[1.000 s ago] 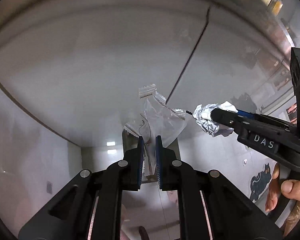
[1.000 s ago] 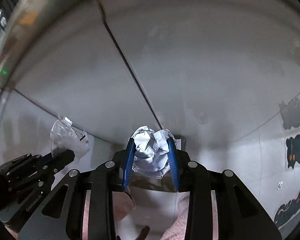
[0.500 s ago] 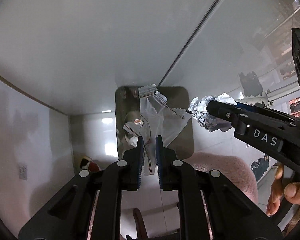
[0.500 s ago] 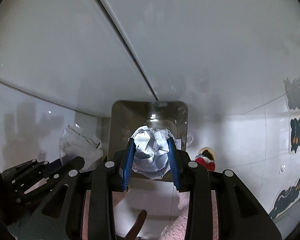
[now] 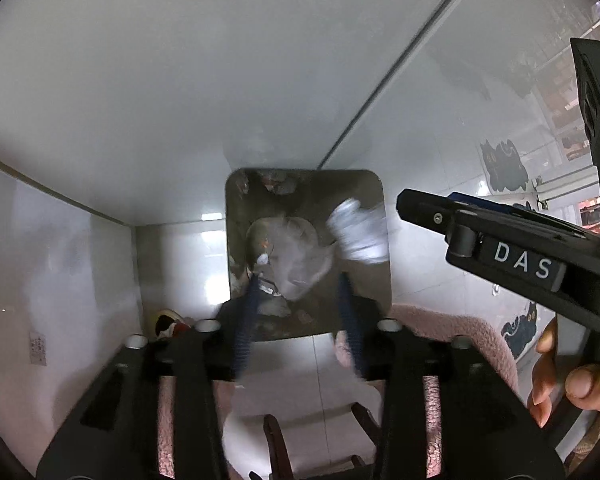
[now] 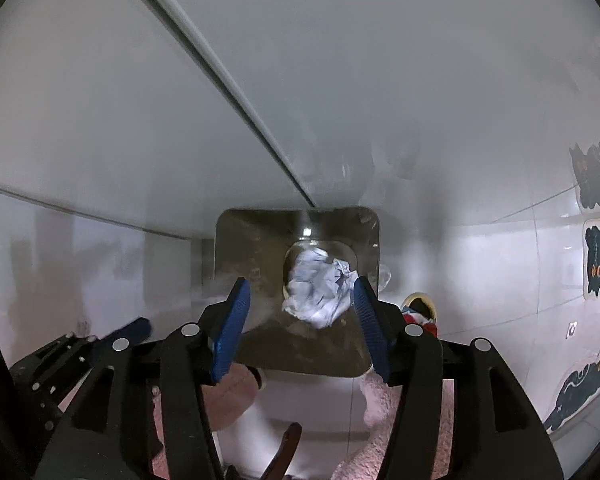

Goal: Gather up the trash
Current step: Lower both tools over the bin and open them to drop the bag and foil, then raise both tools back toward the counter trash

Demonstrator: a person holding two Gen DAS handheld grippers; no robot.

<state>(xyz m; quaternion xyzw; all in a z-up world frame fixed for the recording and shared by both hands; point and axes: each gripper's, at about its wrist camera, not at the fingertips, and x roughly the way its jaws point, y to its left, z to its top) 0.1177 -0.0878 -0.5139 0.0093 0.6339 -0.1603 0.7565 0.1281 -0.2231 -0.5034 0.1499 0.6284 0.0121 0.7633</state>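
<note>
Black right gripper (image 6: pixel 300 320) with ribbed blue pads, silver screws.

The bin (image 5: pixel 308 184) looks like dull metal, brownish-grey and stained – its inner walls give only a weak shine. The foil ball (image 6: pixel 320 288) is crumpled, silver-white, with many small creases. The clear wrapper (image 5: pixel 296 256) is thin transparent plastic, blurred in the left view. The left hand-held gripper (image 5: pixel 298 320) and the right hand-held gripper (image 6: pixel 302 320) have bodies of matt black plastic with small bright metal screws; the finger pads (image 6: pixel 232 328) are blue and ribbed. The white panels (image 6: pixel 380 60) behind the bin are smooth and slightly glossy. The floor tiles (image 5: pixel 308 360) are white and shiny – they reflect light. The pink rug (image 5: pixel 460 332) is fluffy cloth.
</note>
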